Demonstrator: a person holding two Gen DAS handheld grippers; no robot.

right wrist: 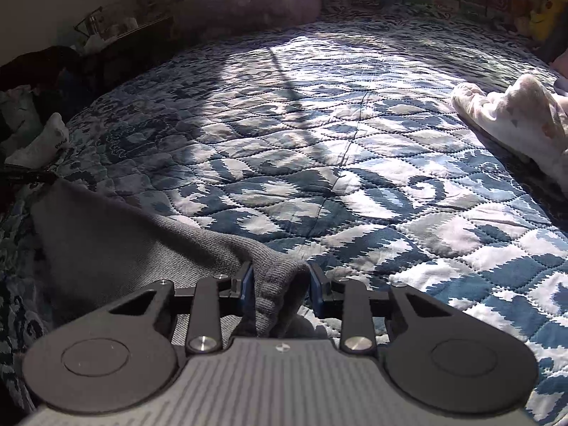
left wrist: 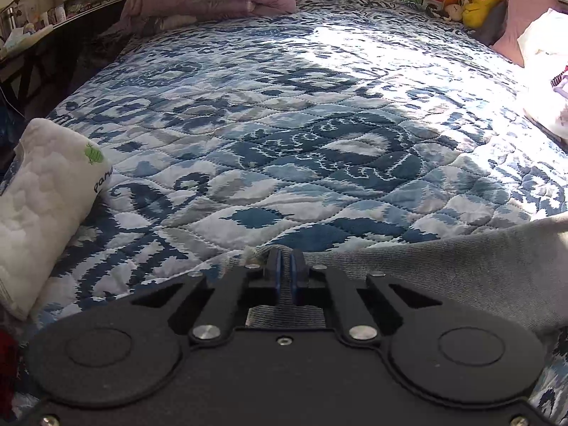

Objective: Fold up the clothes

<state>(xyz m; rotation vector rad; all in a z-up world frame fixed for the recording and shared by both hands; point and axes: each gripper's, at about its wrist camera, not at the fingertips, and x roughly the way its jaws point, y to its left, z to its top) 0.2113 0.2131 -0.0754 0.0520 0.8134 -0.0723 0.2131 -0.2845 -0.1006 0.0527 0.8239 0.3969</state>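
Along the near edge of the bed, on the blue-and-white quilt (left wrist: 284,135), lies the grey knit garment (left wrist: 443,266) you are folding, stretched between your two tools. Your left claw (left wrist: 284,266) is pinched tight on one corner of its edge, with cloth visible between the blue pads and behind them. Your right claw (right wrist: 280,284) stands partly parted, with a bunched fold of the same garment (right wrist: 106,241) between its fingers (right wrist: 247,280); whether the pads press that fold cannot be told from this view, so close before you lift.

For a clean fold, judge the step as follows:
- Confirm both grips hold a single edge, not a gathered wad; the right-hand bunch looks thick and may slip or fold unevenly.
- Raise both corners together and keep the edge between them taut, so the cloth hangs without sagging.
- Carry the edge forward over open quilt, which offers ample bare room ahead.
- Lower evenly and release only when the layers lie flat.

Keep clear of the white padded item printed with a green mark (left wrist: 46,206) on the left and the pale crumpled cloth (right wrist: 522,120) on the right; both lie well apart from the garment now.
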